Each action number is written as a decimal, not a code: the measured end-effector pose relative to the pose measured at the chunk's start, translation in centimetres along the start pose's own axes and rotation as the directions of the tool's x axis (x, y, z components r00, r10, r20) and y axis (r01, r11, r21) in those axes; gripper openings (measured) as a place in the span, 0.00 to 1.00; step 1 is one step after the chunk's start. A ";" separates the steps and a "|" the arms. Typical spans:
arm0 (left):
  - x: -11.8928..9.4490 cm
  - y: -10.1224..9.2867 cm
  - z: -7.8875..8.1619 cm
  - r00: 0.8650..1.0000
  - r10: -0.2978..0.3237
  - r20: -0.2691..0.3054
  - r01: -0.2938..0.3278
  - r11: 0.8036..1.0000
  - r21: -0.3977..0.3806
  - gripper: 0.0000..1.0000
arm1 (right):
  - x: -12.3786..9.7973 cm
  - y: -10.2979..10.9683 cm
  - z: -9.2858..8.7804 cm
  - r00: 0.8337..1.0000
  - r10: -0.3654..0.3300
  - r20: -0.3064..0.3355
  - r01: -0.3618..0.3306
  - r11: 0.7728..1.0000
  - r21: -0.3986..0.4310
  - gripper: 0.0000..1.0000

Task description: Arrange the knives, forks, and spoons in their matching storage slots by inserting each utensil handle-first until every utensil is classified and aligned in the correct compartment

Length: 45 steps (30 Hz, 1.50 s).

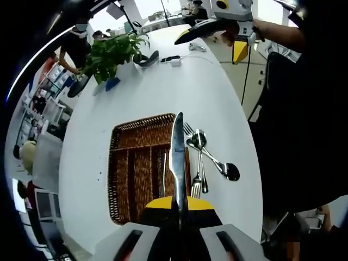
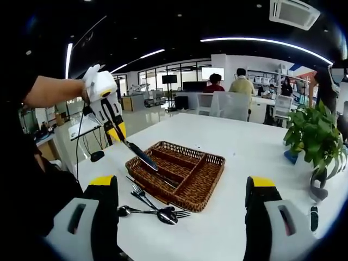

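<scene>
I hold a silver table knife (image 1: pixel 178 157) by its handle in my left gripper (image 1: pixel 180 209), whose yellow-tipped jaws are pressed together on it. In the left gripper view the knife's long axis runs straight away from me along the jaws, blade tip pointing forward over the brown woven wicker tray with long slots (image 1: pixel 136 168). In the right gripper view the same knife (image 2: pixel 140 154) slants down from that gripper (image 2: pixel 120 136), its tip just over the near-left slot of the tray (image 2: pixel 209 182); the handle end is up in the jaws, so the blade leads.

A loose cluster of silver forks and spoons (image 2: pixel 152 209) lies on the white table (image 2: pixel 244 152) just beside the tray, crossing one another.

My right gripper (image 2: pixel 182 198) has its jaws spread wide, holding nothing, raised above the table short of the tray.
</scene>
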<state>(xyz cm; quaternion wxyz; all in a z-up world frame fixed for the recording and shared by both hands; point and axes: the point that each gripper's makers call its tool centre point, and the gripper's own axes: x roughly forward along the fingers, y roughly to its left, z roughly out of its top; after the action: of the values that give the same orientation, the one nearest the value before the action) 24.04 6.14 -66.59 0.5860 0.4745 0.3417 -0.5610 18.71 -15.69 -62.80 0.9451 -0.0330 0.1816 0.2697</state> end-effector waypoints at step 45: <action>0.1 6.2 -1.3 0.993 0.114 0.015 -0.112 0.990 -0.082 0.03 | 0.7 -0.9 1.2 1.000 0.005 0.000 -0.005 1.000 -0.025 0.99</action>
<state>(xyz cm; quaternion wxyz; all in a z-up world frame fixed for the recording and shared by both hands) 30.32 6.78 -66.04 0.6390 0.4634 0.3308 -0.5173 20.08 -15.93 -61.94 0.9439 -0.0444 0.1785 0.2743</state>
